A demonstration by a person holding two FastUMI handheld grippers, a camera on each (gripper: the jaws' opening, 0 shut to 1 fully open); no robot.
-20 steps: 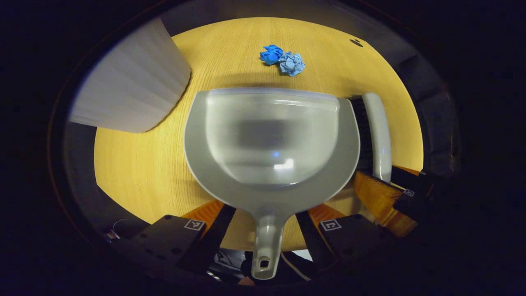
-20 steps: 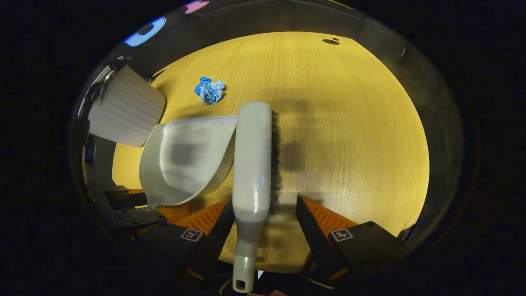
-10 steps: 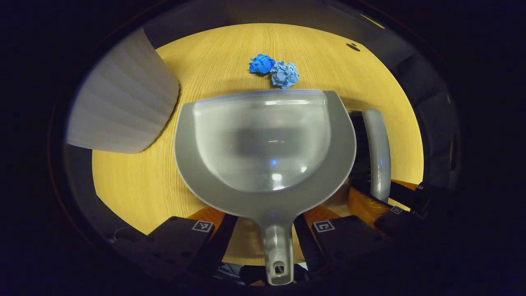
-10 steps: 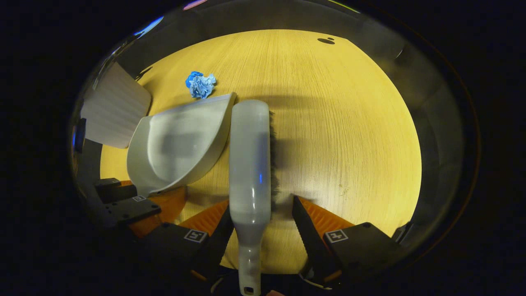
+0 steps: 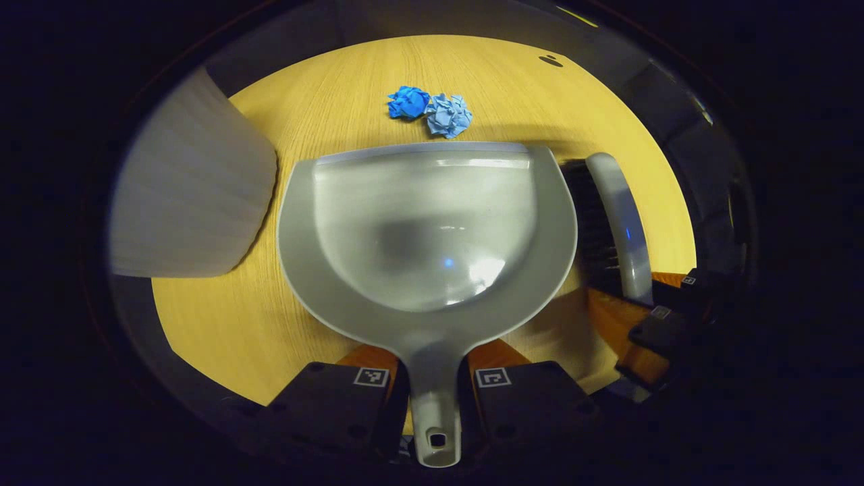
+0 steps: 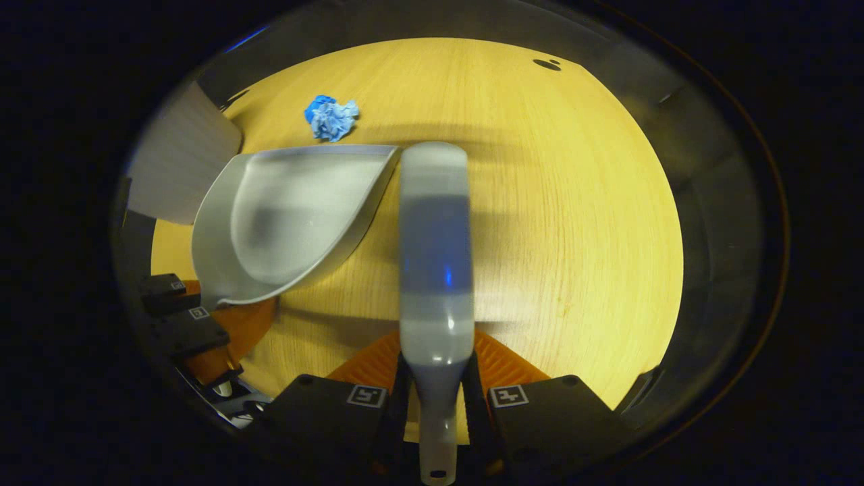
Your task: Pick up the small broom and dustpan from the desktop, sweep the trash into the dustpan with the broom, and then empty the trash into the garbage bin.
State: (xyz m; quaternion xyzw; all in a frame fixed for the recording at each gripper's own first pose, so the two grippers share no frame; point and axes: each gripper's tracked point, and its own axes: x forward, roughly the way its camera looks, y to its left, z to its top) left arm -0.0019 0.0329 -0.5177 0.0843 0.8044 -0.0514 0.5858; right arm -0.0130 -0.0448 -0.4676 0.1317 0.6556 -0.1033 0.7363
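**Both tools gripped, trash just past the dustpan's lip**

We start with the round wooden desktop [image 5: 223, 324], whose near edge is cut off behind our own hardware. At its left edge stands the pale ribbed garbage bin [image 5: 189, 202]; only part of its side shows, blurred, and we cannot see its rim or opening.

The grey dustpan [image 5: 425, 229] lies in the middle of the left gripper view, mouth facing the far side. The left gripper [image 5: 432, 385] is closed on its handle, a finger pressing each side; the handle's end runs down between them. Whether the pan rests flat on the wood or hangs just above it we cannot tell.

The small broom [image 6: 435, 256] lies just right of the dustpan, long axis pointing away. The right gripper [image 6: 435, 398] is clamped on its narrow neck. From the right gripper view the bristles are hidden under the back; from the left gripper view they show as a dark strip facing the pan.

Two crumpled blue paper balls [image 5: 432, 111] sit touching each other, just beyond the dustpan's far lip.
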